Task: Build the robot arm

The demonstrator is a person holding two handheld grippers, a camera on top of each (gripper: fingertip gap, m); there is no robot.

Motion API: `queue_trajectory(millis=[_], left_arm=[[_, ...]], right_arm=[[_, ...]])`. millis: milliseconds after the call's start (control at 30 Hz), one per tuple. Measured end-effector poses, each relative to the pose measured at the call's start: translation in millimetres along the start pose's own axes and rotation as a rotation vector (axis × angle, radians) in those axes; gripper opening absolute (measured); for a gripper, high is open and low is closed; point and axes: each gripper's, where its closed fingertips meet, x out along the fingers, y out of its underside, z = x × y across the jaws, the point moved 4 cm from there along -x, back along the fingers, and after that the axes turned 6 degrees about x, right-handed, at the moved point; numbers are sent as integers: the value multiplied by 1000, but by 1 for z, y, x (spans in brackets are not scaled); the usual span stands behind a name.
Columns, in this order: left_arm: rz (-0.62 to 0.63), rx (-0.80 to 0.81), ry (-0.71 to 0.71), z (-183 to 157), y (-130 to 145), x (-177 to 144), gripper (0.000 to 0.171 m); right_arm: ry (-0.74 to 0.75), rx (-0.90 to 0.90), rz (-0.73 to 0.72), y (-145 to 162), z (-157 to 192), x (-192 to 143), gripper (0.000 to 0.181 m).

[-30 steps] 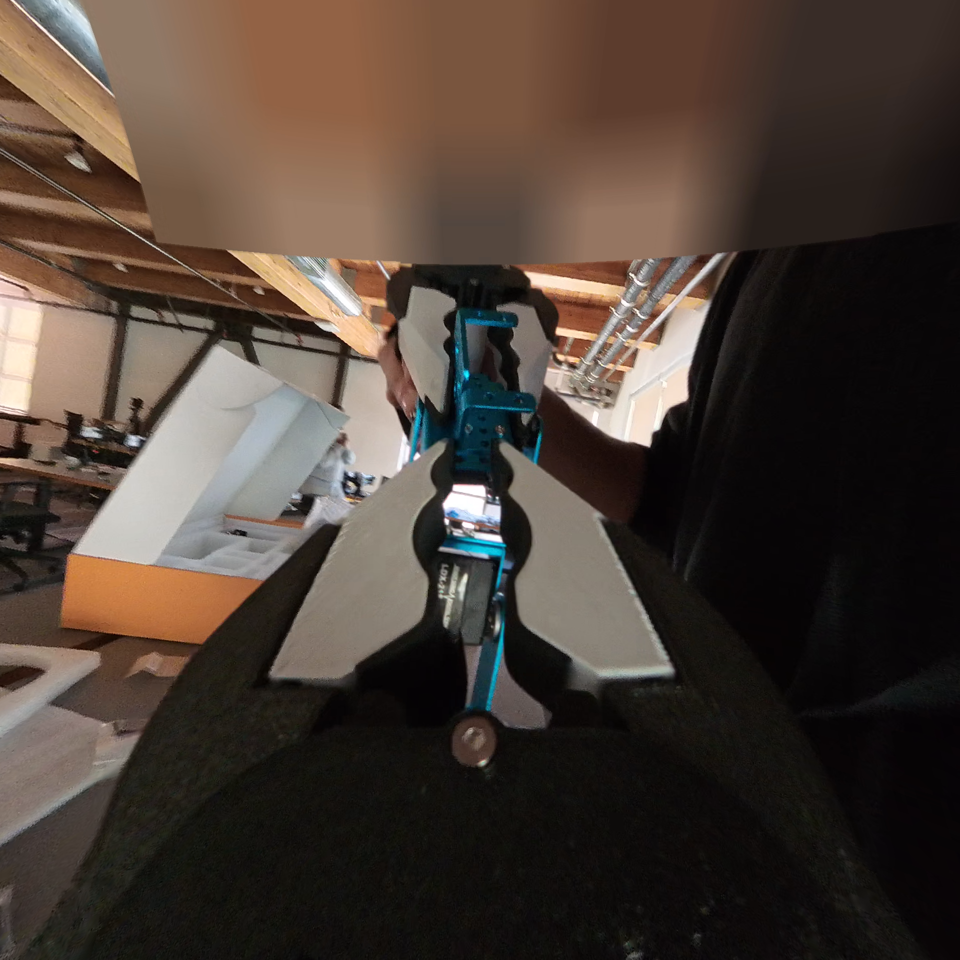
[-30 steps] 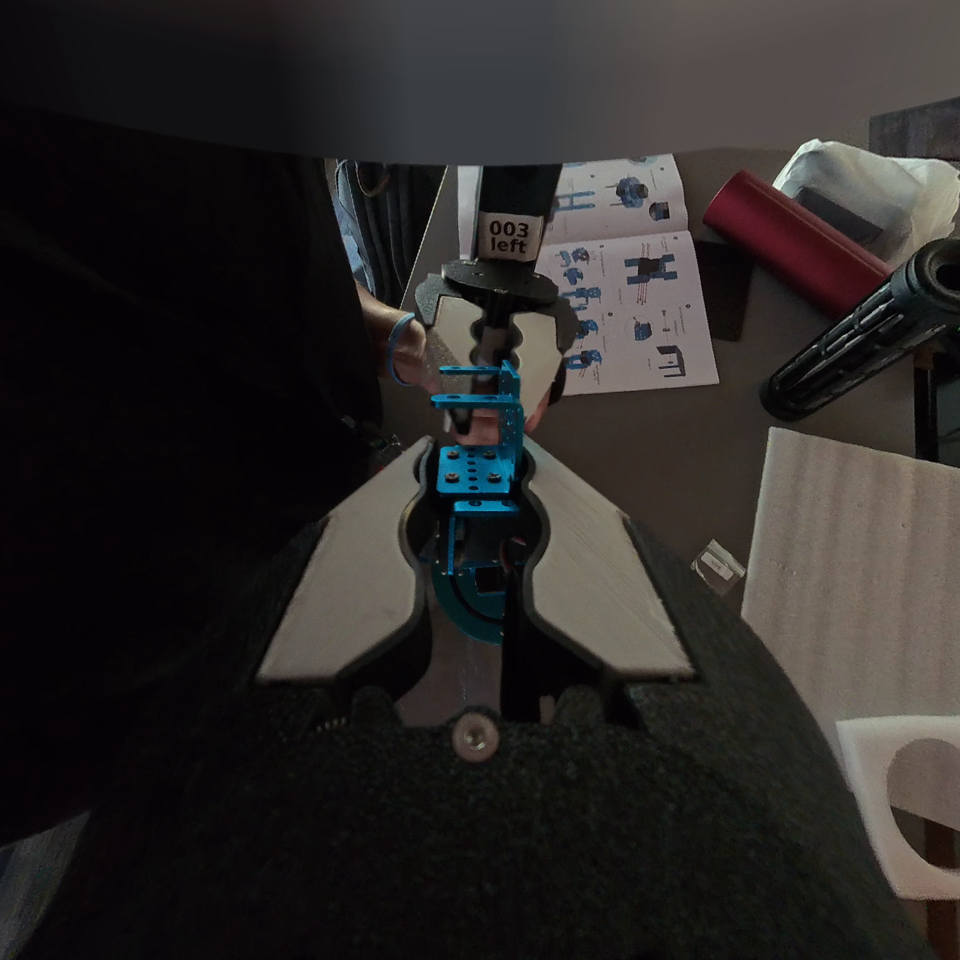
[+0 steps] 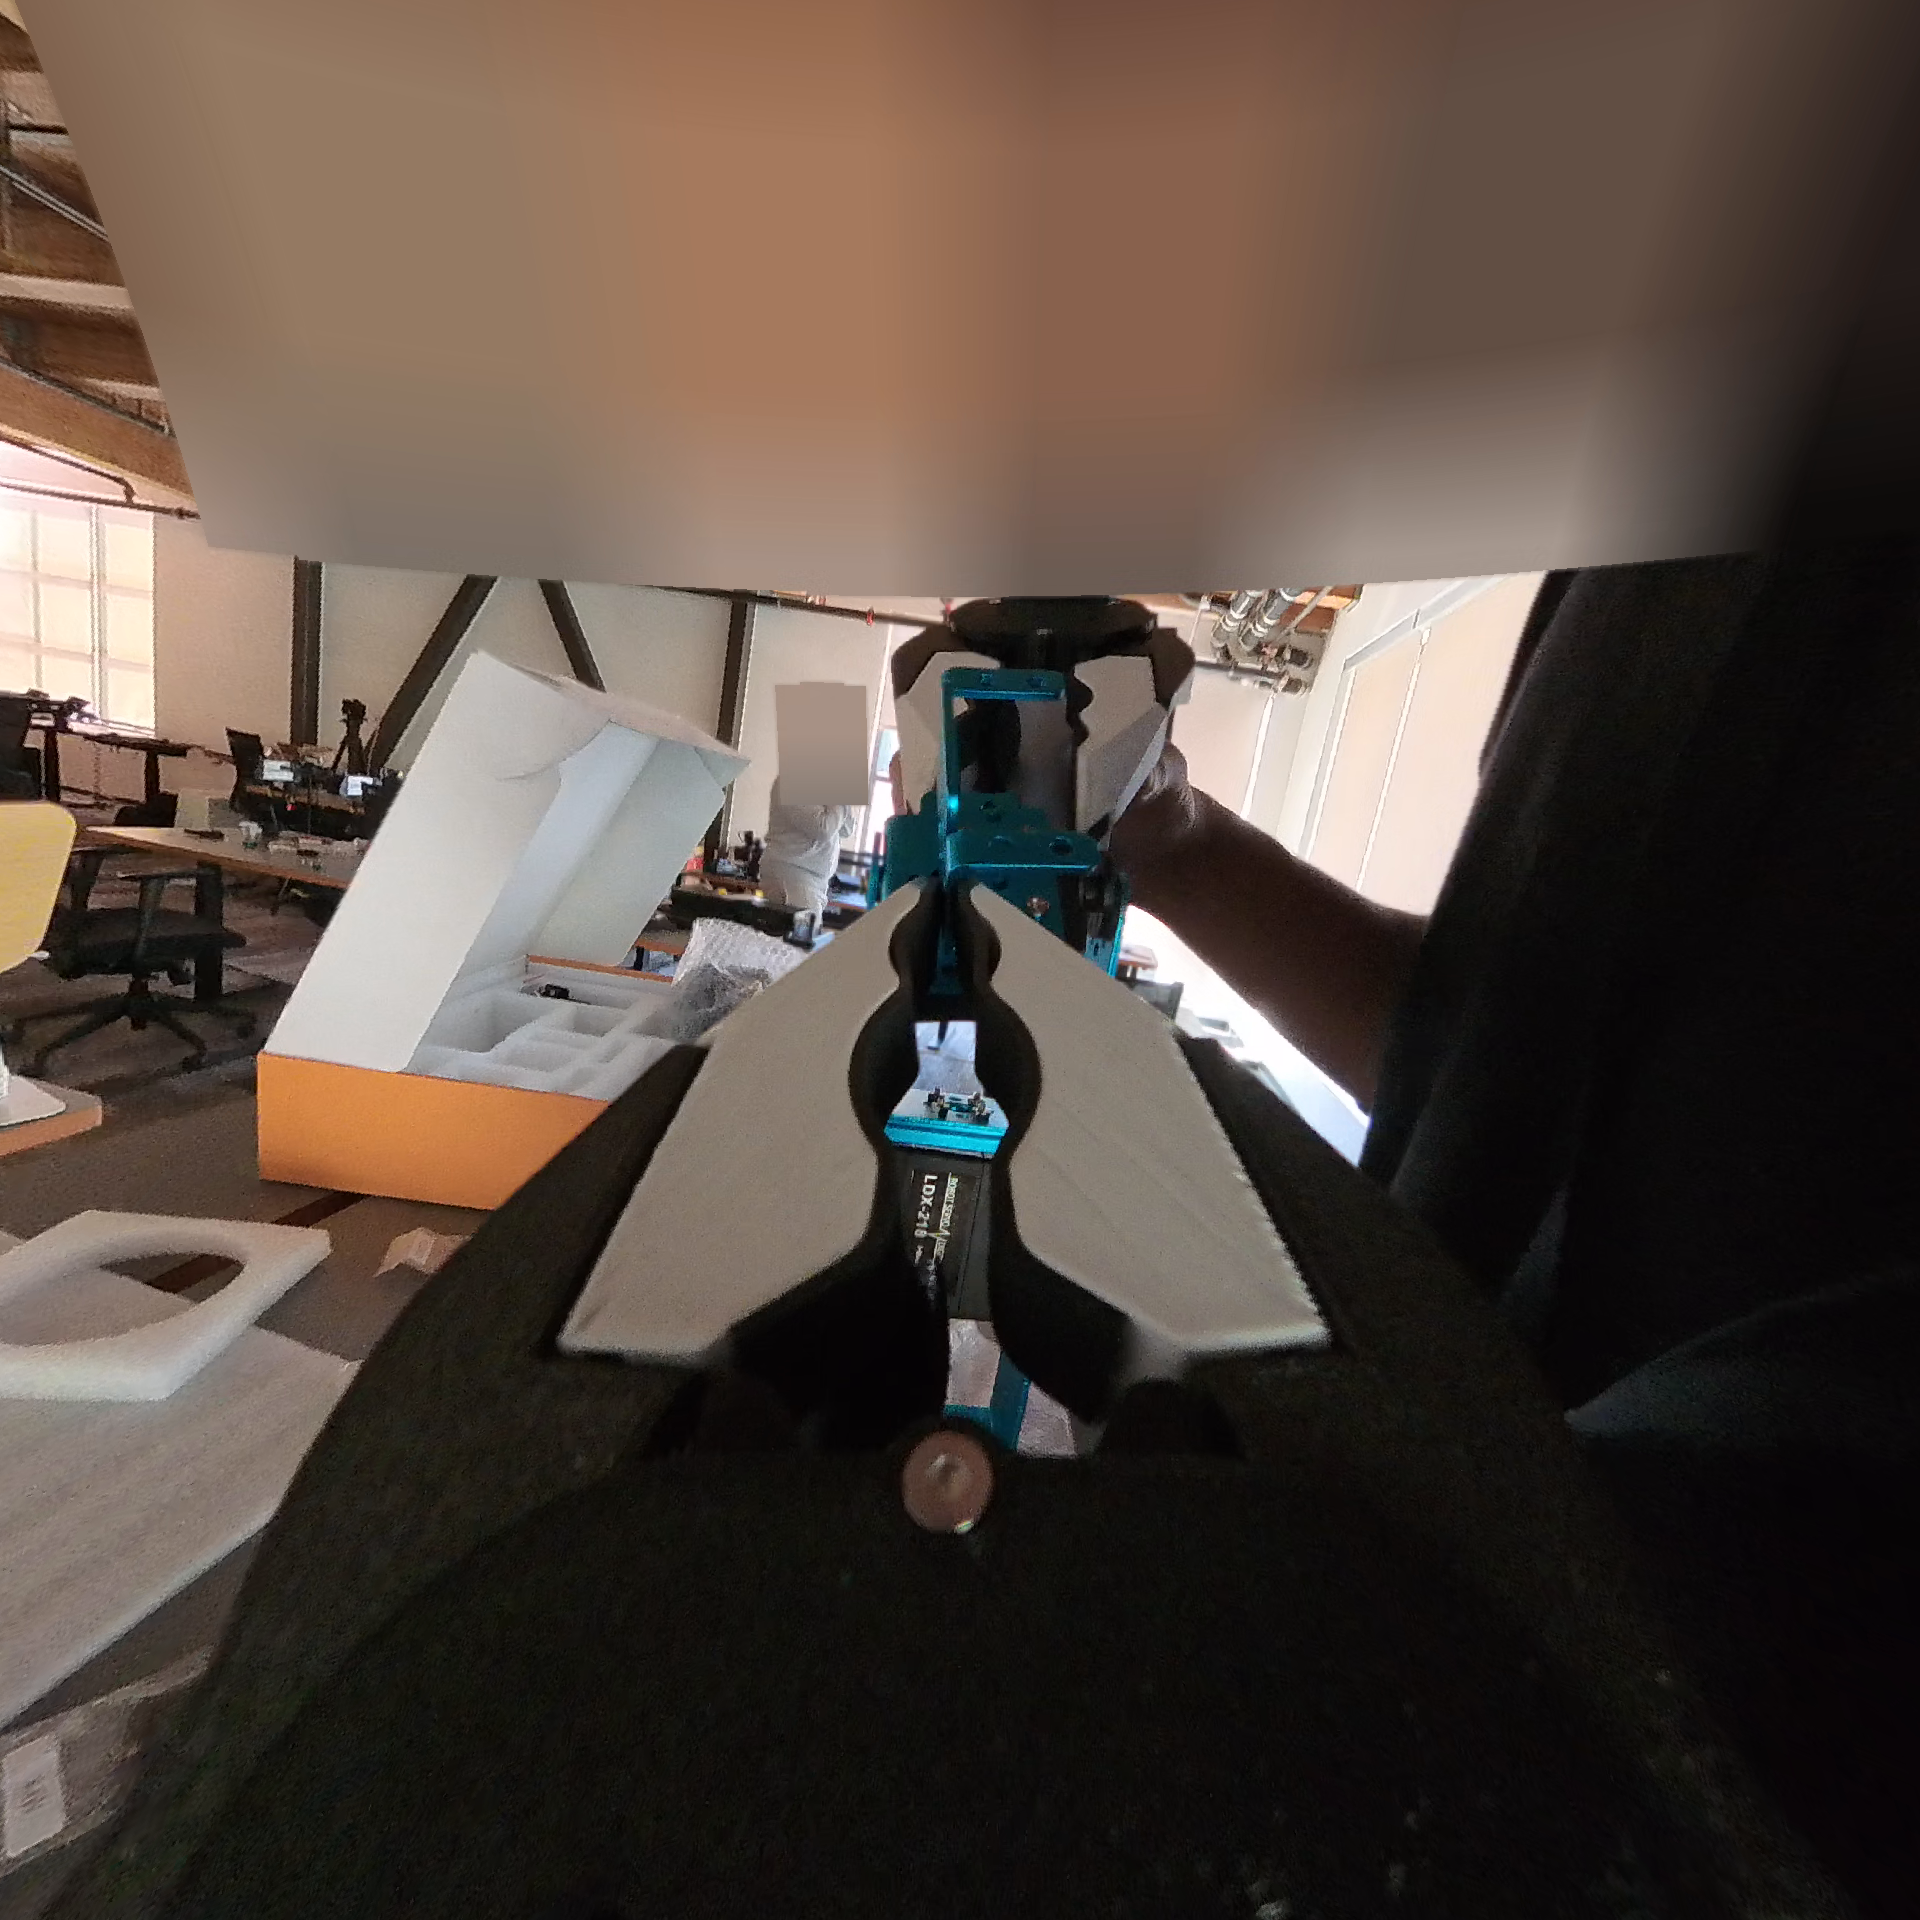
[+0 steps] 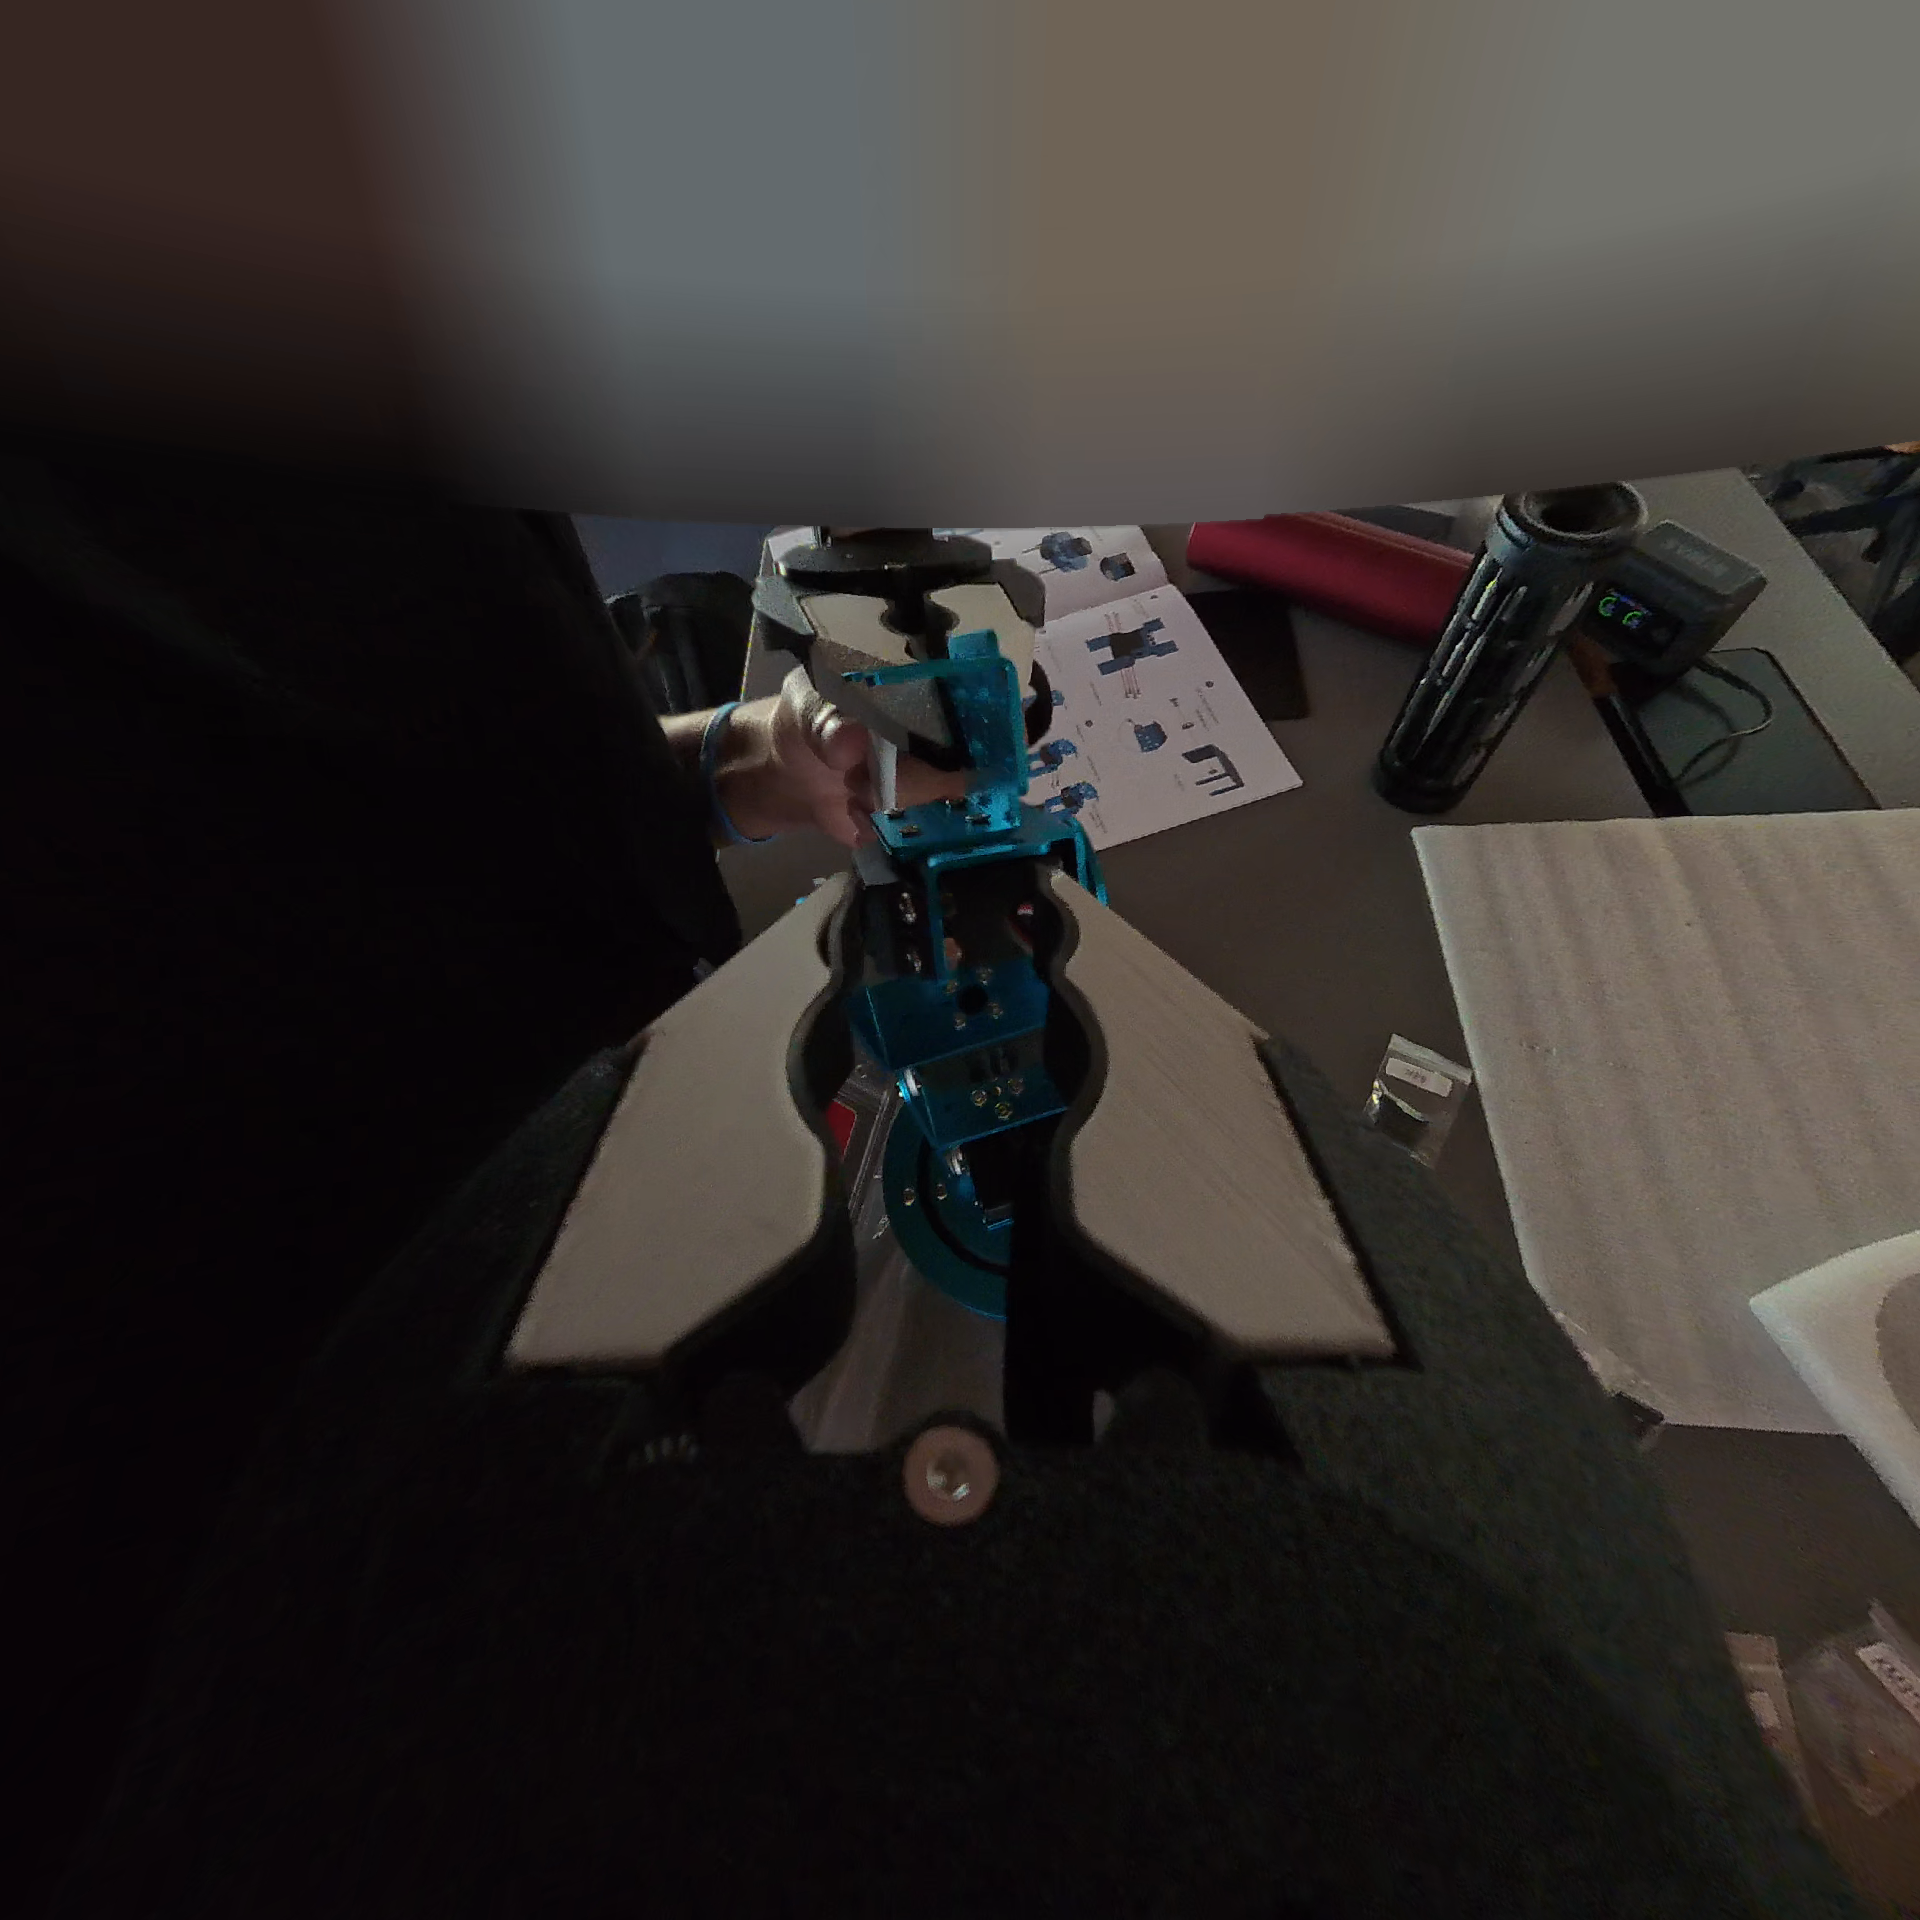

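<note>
A blue metal bracket assembly (image 4: 961,997) with a black servo (image 3: 945,1216) and a round blue base (image 4: 940,1231) is held in the air between both grippers. My left gripper (image 3: 951,909) is shut on a thin blue plate at one end of it. It shows farther off in the right wrist view (image 4: 914,644), clamped on the blue angle bracket (image 4: 982,717). My right gripper (image 4: 951,894) is shut around the blue body of the assembly. It shows farther off in the left wrist view (image 3: 1029,727). A person's hands hold both grippers.
An open orange and white box (image 3: 416,1122) with a foam insert and a cut white foam piece (image 3: 135,1309) lie left. On the grey table (image 4: 1299,935) lie an instruction sheet (image 4: 1164,707), a red roll (image 4: 1320,582), a black perforated cylinder (image 4: 1475,665), a foam sheet (image 4: 1683,1039) and a small bag (image 4: 1413,1091). My right fingertips sit around 4 centimeters from my left ones.
Both grippers have turned with the assembly still held between them. The left view has tipped down from the ceiling towards the room. The right view shows more of the table's right side.
</note>
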Motion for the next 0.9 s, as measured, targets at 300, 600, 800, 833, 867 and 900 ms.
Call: queue_trajectory(millis=[300, 600, 800, 833, 867, 900], left_arm=[[82, -56, 84, 2, -8, 2, 3], [111, -196, 146, 3, 7, 10, 61], [128, -25, 62, -4, -3, 13, 25], [165, 10, 57, -5, -3, 13, 25], [196, 22, 55, -5, -4, 13, 26], [218, 24, 50, -4, -5, 13, 28]], right_arm=[[-32, -8, -82, 3, 0, 1, 29], [-84, -7, -268, 8, -2, 3, 27], [-97, 3, -331, 10, -2, 4, 26], [-98, 5, -349, 10, -2, 4, 26], [-100, 8, -368, 11, -2, 4, 26], [-107, 15, -384, 11, -2, 4, 26]])
